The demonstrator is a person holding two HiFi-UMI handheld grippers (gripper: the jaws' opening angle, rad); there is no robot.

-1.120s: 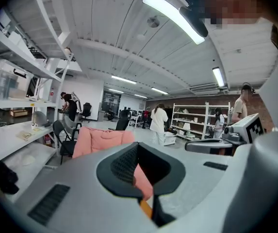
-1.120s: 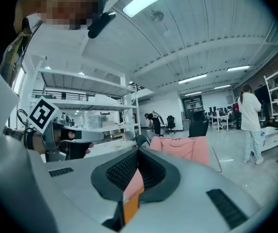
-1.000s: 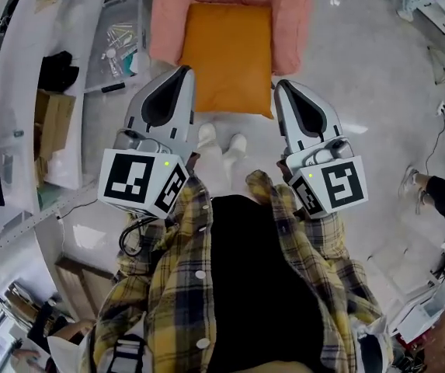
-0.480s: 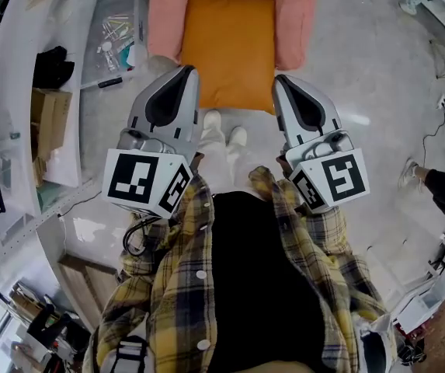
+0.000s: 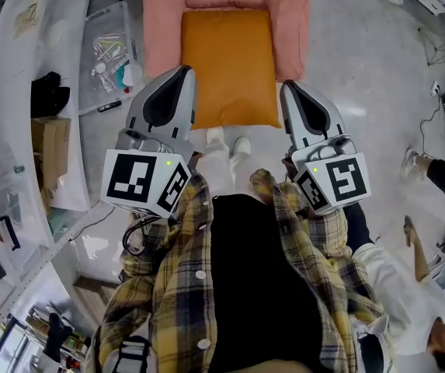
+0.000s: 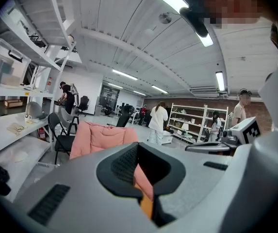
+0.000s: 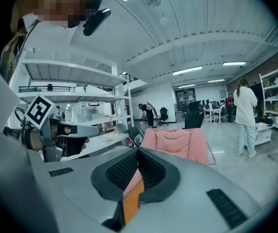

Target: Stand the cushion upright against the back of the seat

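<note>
An orange cushion (image 5: 230,64) lies flat on the seat of a pink padded chair (image 5: 160,22) at the top of the head view. My left gripper (image 5: 182,71) is shut and empty, its tip just off the cushion's near left edge. The right gripper (image 5: 287,87) is also shut and empty, beside the cushion's near right edge. In the left gripper view the pink chair (image 6: 100,137) stands ahead, and a strip of the orange cushion (image 6: 147,207) shows below the shut left gripper (image 6: 138,145). The right gripper view shows the chair (image 7: 177,142) and an orange strip of cushion (image 7: 133,202) under the right gripper (image 7: 138,152).
A clear plastic bin (image 5: 107,43) of small parts sits on the floor left of the chair, with white shelving (image 5: 16,99) and a cardboard box (image 5: 47,142) further left. My feet (image 5: 226,141) stand just before the chair. Another person (image 5: 439,179) is at the right edge.
The chair and cushion have come closer in the head view. Both grippers moved forward, and their tips now flank the cushion's near corners. Both stay shut.
</note>
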